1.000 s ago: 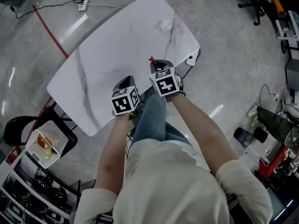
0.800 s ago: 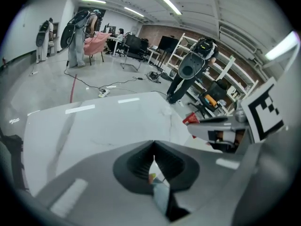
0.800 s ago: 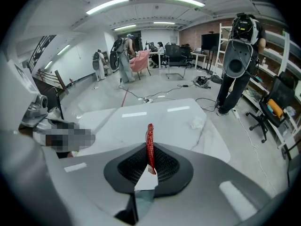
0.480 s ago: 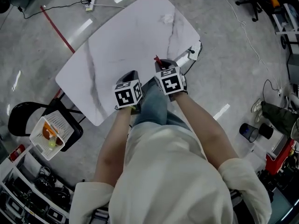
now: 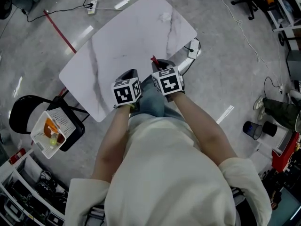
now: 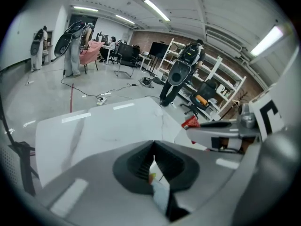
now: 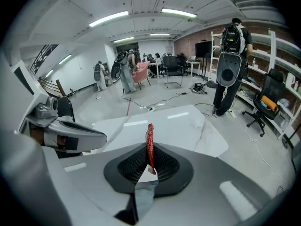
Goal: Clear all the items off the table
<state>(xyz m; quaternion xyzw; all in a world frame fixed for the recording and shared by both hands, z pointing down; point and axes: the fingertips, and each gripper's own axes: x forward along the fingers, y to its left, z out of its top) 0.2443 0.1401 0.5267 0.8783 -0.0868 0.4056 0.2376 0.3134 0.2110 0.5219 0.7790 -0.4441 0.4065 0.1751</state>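
The white marble table (image 5: pixel 122 36) shows nothing lying on its top. Both grippers hang over its near edge, side by side. My left gripper (image 5: pixel 132 73) is shut on a thin white wrapper (image 6: pixel 157 185) with an orange and green spot; a yellow-green bit of it (image 5: pixel 133 106) shows under the gripper. My right gripper (image 5: pixel 158 63) is shut on a thin red wrapper (image 5: pixel 153 59) that stands up from the jaws. That red wrapper (image 7: pixel 150 145) shows edge-on in the right gripper view, above the table (image 7: pixel 178 121).
A white basket (image 5: pixel 47 133) with orange and yellow-green things sits on a black chair (image 5: pixel 23 109) left of the table. A power strip and cables (image 5: pixel 91 4) and a red floor line (image 5: pixel 59 32) lie beyond. Shelves and standing people (image 6: pixel 181 74) are farther off.
Both grippers have risen together with their wrappers still gripped. The table has shifted in the head view and the basket on the chair has come further into sight.
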